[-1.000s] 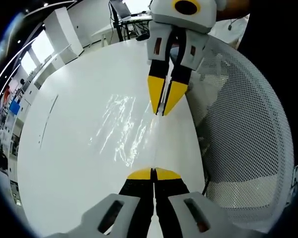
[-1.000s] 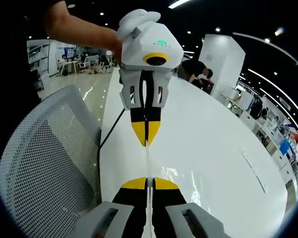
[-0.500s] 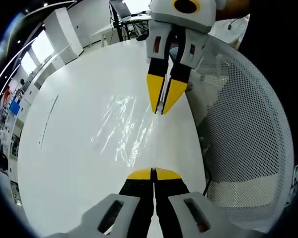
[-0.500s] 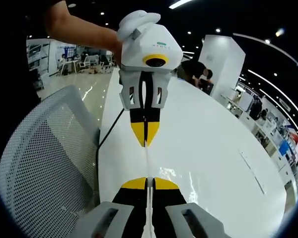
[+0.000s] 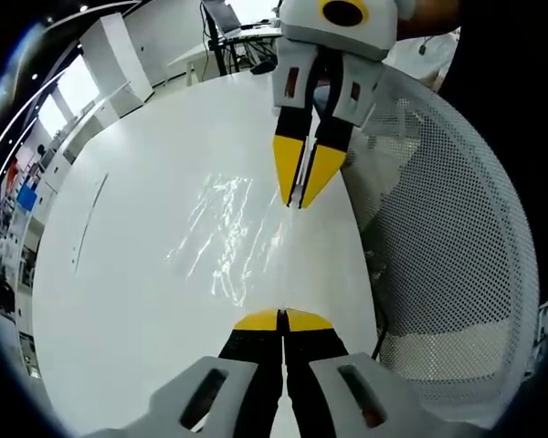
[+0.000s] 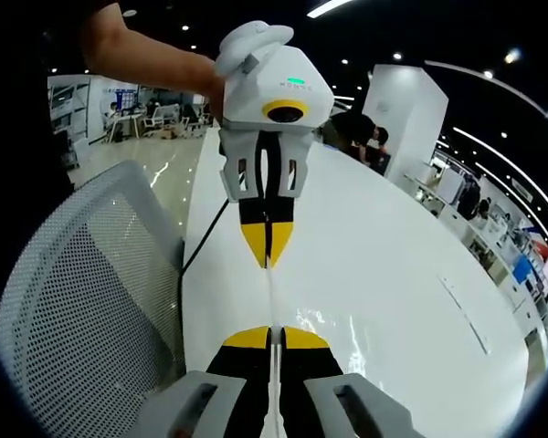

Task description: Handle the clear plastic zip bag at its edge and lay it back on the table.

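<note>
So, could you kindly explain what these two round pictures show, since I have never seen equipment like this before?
There is no robot arm here. A person holds a hand tool in each hand, each with two yellow-tipped jaws and a fisheye camera looking along them.

In the left gripper view, the left gripper rises from the bottom and the right gripper faces it from above. The right gripper view is the reverse: the right gripper at the bottom, the left gripper opposite, with the person's hand behind it.

Both grippers are shut on one edge of a clear plastic zip bag, stretched between them over a white table. The bag shows mostly as glinting wrinkles. A white mesh chair stands beside the table.
</note>
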The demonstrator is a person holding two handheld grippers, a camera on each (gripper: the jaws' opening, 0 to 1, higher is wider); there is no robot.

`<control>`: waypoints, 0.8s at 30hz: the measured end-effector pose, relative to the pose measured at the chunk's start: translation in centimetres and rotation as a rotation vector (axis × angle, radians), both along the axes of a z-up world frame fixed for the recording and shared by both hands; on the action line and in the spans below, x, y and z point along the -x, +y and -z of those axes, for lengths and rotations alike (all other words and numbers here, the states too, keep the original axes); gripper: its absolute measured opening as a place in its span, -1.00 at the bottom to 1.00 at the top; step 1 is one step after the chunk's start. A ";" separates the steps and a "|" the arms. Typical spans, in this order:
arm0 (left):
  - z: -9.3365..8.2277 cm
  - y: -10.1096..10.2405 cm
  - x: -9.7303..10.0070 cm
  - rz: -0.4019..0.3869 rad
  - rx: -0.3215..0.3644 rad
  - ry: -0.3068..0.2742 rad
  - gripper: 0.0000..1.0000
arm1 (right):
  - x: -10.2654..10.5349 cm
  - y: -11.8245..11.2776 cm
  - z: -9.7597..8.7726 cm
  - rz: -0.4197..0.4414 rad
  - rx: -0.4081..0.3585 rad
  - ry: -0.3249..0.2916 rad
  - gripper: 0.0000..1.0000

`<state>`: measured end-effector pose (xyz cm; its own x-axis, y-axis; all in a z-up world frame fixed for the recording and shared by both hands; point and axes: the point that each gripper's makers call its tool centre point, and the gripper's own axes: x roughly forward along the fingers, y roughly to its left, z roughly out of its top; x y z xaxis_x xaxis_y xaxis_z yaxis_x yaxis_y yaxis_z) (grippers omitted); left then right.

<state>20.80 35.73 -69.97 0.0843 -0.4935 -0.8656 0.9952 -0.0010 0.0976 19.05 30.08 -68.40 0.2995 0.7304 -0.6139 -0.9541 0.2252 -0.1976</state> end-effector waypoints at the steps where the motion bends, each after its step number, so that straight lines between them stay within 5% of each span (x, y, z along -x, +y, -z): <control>1: 0.0 0.0 0.0 -0.001 0.000 0.001 -1.00 | 0.0 0.0 0.0 0.000 0.000 0.000 -1.00; 24: 0.1 0.1 -0.1 0.001 0.006 0.001 -1.00 | -0.4 -0.8 0.1 0.016 -0.005 0.008 -1.00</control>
<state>20.88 35.80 -70.03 0.0824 -0.4989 -0.8627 0.9954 -0.0019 0.0961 19.41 29.25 -68.45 0.3060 0.7289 -0.6124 -0.9520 0.2411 -0.1887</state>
